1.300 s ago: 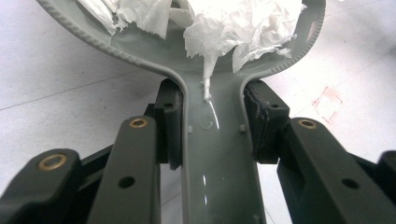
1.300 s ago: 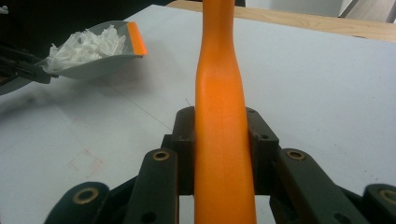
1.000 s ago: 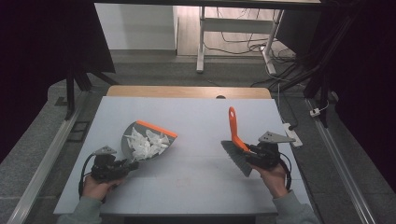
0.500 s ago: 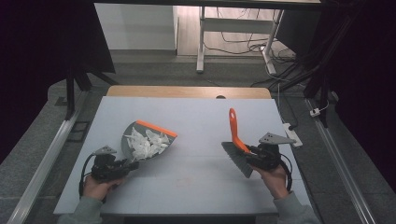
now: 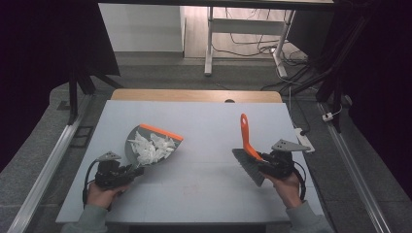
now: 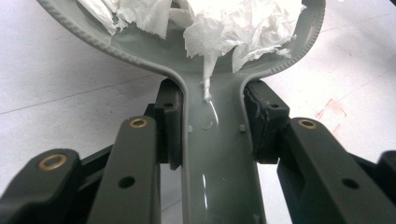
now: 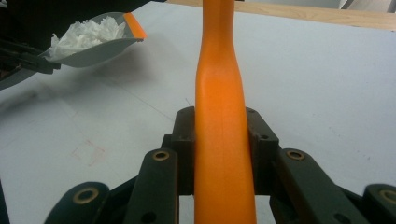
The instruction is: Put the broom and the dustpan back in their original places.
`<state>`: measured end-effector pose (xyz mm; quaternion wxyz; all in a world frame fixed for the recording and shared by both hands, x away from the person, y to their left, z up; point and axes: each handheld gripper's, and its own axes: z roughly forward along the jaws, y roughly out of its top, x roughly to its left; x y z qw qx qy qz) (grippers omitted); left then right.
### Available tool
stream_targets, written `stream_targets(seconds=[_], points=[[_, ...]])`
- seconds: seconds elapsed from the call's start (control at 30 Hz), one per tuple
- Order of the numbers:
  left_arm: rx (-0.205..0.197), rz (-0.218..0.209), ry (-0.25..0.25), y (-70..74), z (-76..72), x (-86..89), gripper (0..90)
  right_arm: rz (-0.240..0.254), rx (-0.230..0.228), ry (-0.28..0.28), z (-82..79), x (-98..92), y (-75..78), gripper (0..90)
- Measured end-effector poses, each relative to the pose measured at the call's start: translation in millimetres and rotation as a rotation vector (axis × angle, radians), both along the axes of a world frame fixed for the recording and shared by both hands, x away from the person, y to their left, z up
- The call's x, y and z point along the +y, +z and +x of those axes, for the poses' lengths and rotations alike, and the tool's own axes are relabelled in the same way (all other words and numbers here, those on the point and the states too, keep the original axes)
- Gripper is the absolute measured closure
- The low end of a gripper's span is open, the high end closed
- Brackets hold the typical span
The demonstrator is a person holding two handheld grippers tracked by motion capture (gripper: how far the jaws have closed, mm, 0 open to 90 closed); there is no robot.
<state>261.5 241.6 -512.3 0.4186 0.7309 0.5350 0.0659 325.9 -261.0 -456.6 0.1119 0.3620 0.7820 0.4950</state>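
Worktop [image 5: 204, 194], pale grey and seen from above, with a person's two hands entering from six o'clock. At about eight o'clock on the worktop, the left gripper [image 5: 130, 170] is closed on the handle of a grey dustpan [image 5: 133, 145]; in the left gripper view its two black jaws press against either side of the handle's narrow neck. The dustpan extends from the gripper toward one o'clock, its orange lip [image 5: 161, 131] at the far edge. Crumpled white paper scraps [image 5: 150, 148] are heaped inside the pan, and the right gripper view suggests the pan is raised off the surface, casting a shadow beneath. Bare grey surface lies at the centre, with only a faint reddish mark and no loose scraps visible on it. At about four o'clock, the right gripper [image 5: 260, 162] is clamped on a small brush [image 5: 248, 155]; its jaws squeeze the orange handle [image 7: 220, 116], which rises toward twelve o'clock, while the dark bristles [image 5: 248, 167] angle down toward seven o'clock near the worktop. Judging from this, the sweeping looks finished, since all the paper seems gathered in the pan; what probably remains is emptying the pan or setting both tools down.
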Motion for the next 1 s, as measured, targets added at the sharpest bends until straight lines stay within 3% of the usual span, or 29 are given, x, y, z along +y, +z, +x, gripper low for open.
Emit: stream_targets(seconds=[0.2, 0.77, 1.0], points=[[0.011, 0.0, 0.039, -1.4, 0.1, -2.3, 61.1, -0.002, 0.011, 0.007, -0.6, -1.3, -2.3, 70.2], [0.045, 0.006, 0.213, -10.6, 5.1, -0.5, 61.0, 0.012, 0.118, 0.018, 4.8, -4.2, -18.0, 70.2], [0.068, 0.009, 0.271, -16.0, 10.9, -0.2, 61.0, -0.029, 0.173, -0.012, 15.0, -5.2, -29.8, 70.3]])
